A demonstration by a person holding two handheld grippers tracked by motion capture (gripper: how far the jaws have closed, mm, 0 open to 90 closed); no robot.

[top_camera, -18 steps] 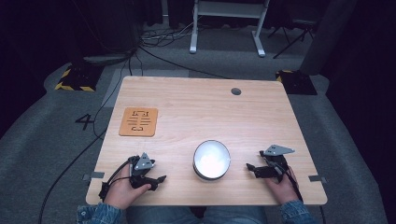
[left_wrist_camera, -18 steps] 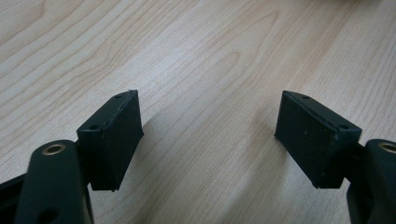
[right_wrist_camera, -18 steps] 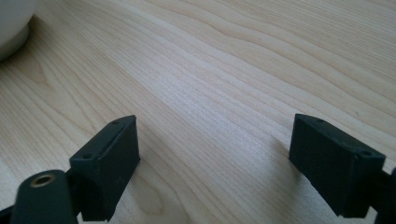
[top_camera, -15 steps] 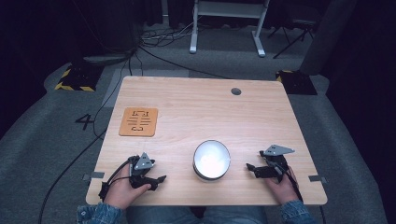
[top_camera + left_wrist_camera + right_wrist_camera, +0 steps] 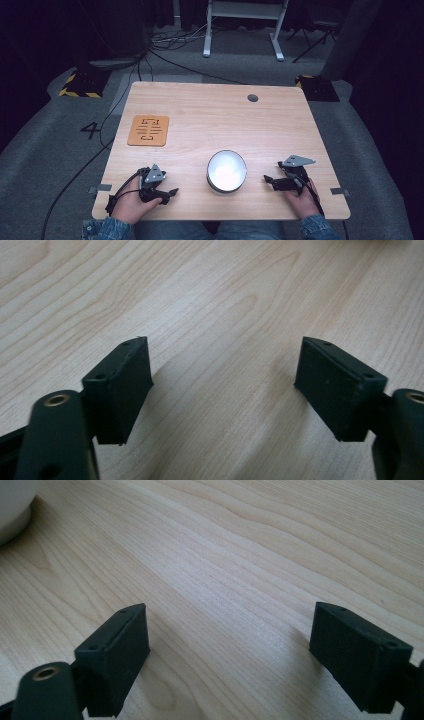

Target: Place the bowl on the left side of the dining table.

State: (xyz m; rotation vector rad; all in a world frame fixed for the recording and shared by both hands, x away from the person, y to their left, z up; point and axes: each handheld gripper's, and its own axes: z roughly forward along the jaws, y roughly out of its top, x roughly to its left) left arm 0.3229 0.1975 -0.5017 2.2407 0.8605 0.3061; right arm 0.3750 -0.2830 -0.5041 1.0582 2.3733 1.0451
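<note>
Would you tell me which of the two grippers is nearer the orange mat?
The left gripper; the orange mat lies up the table on its side, while the right gripper sits beyond the white bowl.

One bowl [image 5: 226, 171] sits on the table [image 5: 215, 120]. One orange mat [image 5: 148, 130] too. Two grippers, left [image 5: 170, 195] and right [image 5: 270, 181].

Both hands rest low near the table's near edge, the black left gripper [image 5: 169, 194] and black right gripper [image 5: 269, 181] apparently pointing inward, jaws wide apart.
</note>
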